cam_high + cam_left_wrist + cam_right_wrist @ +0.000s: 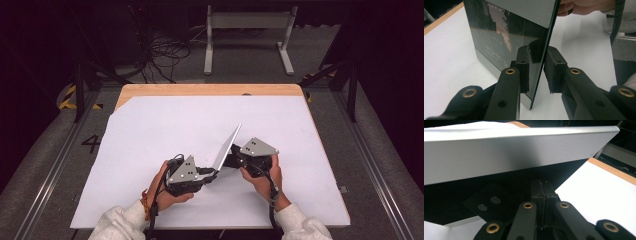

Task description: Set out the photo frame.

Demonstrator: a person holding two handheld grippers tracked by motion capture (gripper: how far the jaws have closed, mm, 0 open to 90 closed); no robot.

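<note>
A thin silver panel (228,146) with a glossy dark face (499,37) stands tilted on edge on the white sheet (150,135), low in the middle of the high view. My left gripper (537,68) straddles its lower edge and is shut on it, one pad on the dark face and the other on the silver back. My right gripper (541,195) reaches under the leaning silver back (511,152). Its pads are pressed together with nothing visible between them. The two grippers (212,174) (235,159) meet at the panel from either side.
The white sheet covers most of a wooden table (210,90). A black plate with two pale dots (489,203) lies in the shadow under the panel. Beyond the table stand a grey metal frame (247,22) and loose cables (165,55) on the floor.
</note>
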